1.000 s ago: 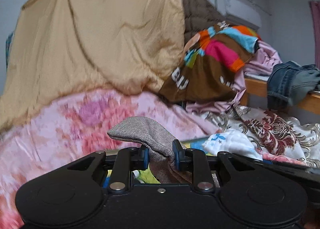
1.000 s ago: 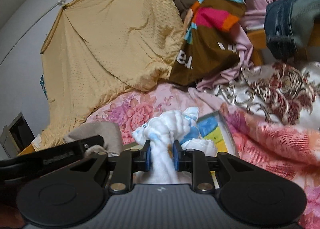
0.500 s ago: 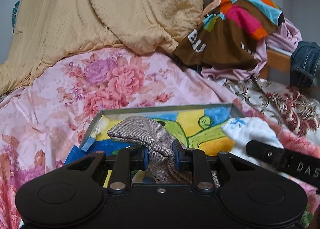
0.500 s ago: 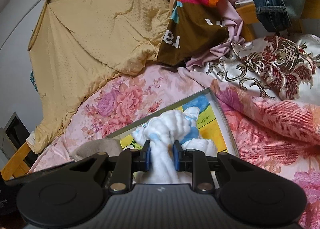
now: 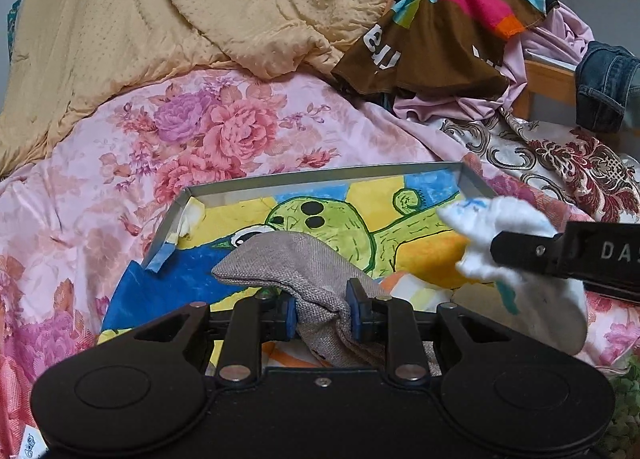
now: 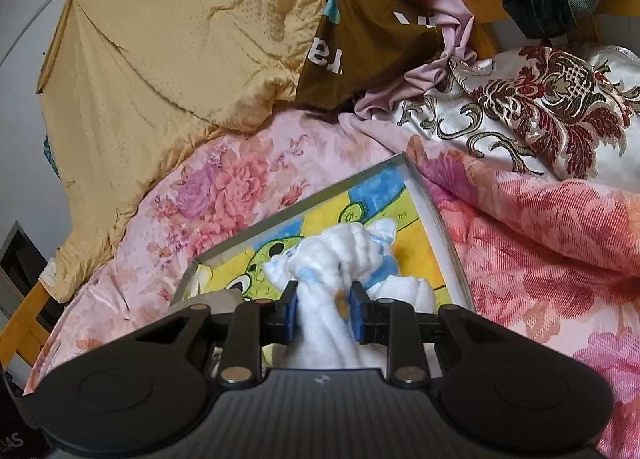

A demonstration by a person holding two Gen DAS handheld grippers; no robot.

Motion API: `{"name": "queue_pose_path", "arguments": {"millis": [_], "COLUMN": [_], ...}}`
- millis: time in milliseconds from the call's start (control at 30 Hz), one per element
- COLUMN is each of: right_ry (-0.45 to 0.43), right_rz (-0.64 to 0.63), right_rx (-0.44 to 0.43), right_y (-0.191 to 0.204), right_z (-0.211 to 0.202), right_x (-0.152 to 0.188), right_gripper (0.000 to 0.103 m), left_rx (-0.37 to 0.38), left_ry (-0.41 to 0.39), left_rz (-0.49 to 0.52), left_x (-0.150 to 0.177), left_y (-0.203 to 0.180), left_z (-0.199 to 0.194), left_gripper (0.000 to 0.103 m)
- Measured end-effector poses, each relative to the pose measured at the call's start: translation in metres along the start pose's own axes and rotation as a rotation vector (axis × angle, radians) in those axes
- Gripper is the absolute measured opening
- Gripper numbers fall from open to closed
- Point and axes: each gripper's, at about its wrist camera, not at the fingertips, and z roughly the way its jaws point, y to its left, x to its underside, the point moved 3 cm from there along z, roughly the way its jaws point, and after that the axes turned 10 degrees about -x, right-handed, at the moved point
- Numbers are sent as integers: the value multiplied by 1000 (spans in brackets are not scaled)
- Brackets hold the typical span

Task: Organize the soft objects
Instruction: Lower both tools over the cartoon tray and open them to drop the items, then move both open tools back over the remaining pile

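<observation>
The left gripper (image 5: 322,311) pinches the grey cloth (image 5: 288,263) above the tray (image 5: 320,175), the right gripper (image 6: 324,313), jaws just easing, clasps the white cloth (image 6: 344,255) beside it: lower both 2 inside before releasing.

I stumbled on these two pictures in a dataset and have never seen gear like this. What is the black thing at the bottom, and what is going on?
The black shape is a hand-held two-finger gripper; a person carries one in each hand, and each picture comes from a camera mounted on one, looking along its fingers. In the left view, the left gripper pinches a grey cloth pouch. In the right view, the right gripper has a white fluffy cloth with blue marks between its pads, its jaws having just been opening a little. Both hang over a shallow tray with a colourful cartoon drawing inside, lying on a pink floral bedspread amid piled blankets and clothes.
</observation>
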Motion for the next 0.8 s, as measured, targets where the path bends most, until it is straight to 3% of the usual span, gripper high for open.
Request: {"name": "queue_pose_path", "arguments": {"millis": [333, 533, 633, 800], "right_ry": [38, 52, 40, 15], "right_rz": [-11, -17, -35, -76], "right_rx": [13, 8, 2, 4], "right_y": [3, 7, 15, 29], "right_z": [8, 2, -7, -29], "right_x": [1, -1, -4, -9], "right_gripper": [44, 52, 61, 77], "left_rx": [3, -8, -18, -35], "left_ry": [-1, -4, 5, -30], "left_rz": [-6, -51, -73, -79], "left_x": [1, -3, -8, -14], "left_y": [3, 9, 17, 28], "left_z": [-2, -9, -15, -38], "left_gripper": [29, 36, 41, 60]}}
